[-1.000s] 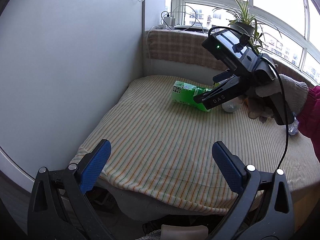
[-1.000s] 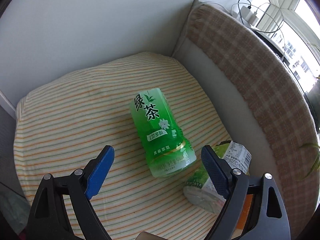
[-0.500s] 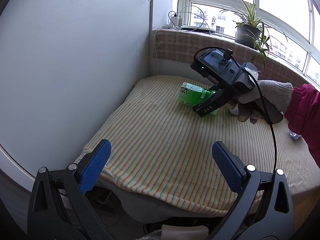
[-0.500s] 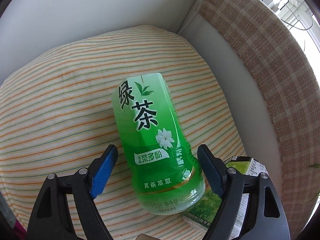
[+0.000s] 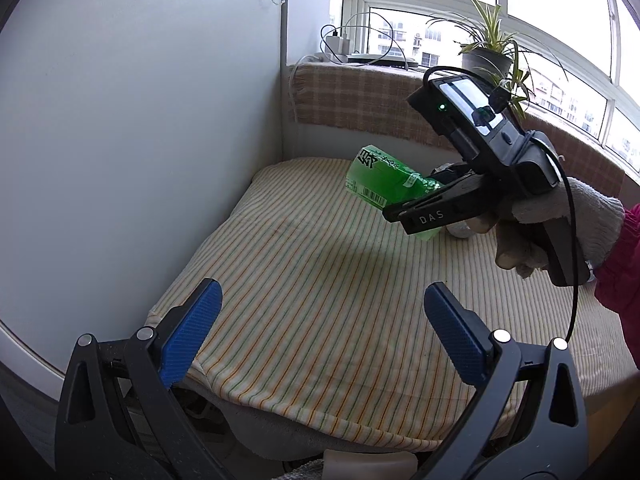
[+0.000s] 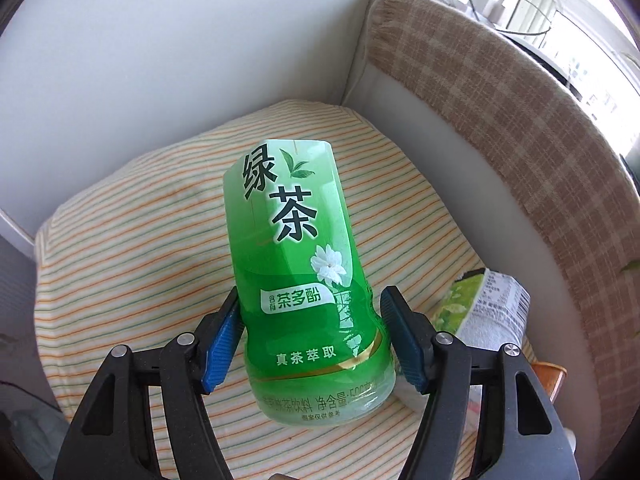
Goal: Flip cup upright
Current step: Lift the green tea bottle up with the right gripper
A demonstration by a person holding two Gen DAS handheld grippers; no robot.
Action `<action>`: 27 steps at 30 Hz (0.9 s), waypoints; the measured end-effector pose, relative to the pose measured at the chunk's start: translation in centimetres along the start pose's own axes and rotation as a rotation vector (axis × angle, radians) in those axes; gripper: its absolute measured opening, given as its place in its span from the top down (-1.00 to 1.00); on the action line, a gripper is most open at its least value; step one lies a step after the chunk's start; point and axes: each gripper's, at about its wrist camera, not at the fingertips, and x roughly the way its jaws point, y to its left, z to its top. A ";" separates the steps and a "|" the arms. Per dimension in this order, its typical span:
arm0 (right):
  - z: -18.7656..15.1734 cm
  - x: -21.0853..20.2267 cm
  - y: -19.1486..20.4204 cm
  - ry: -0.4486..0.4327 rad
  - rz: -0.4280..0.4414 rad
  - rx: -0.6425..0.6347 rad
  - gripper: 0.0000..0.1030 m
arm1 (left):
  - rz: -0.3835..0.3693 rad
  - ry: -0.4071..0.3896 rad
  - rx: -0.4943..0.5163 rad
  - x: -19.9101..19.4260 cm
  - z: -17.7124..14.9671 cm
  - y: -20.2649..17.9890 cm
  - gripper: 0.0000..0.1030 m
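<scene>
Right hand-held gripper (image 6: 310, 334) is now clamped on the green cup (image 6: 298, 276), blue pads pressing its waist near the closed bottom end; half a second ago the pads still stood apart either side of it, a second ago the gripper was well back. In the left wrist view the cup (image 5: 384, 186) is off the striped bed cover (image 5: 320, 280), tilted, open cut end up and away toward the wall, shadow under it on the cloth. Earlier it lay flat on its side. So grasp is done and the lift/rotate has started; I'd judge the flip about halfway, cup not yet vertical.

Left hand-held gripper (image 5: 320, 330) hangs released, wide apart, near the front edge of the bed, well apart from the cup, same pose as before, not involved.

A second cut bottle (image 6: 486, 304) lies on its side just beside the right pad, unchanged; could get nudged on set-down.

Next, judged: keep turning until the closed base points down, lower onto the cover, release. Risk: thin plastic squashes or slips in the pads, and the soft bedding may let it topple once let go. Gloved right hand (image 5: 560, 232) holds the gripper handle.
</scene>
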 end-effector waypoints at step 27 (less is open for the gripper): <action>-22.2 -8.0 -8.2 -0.072 0.068 0.933 -0.31 | -0.180 0.004 0.159 2.2 1.6 -10.2 -0.99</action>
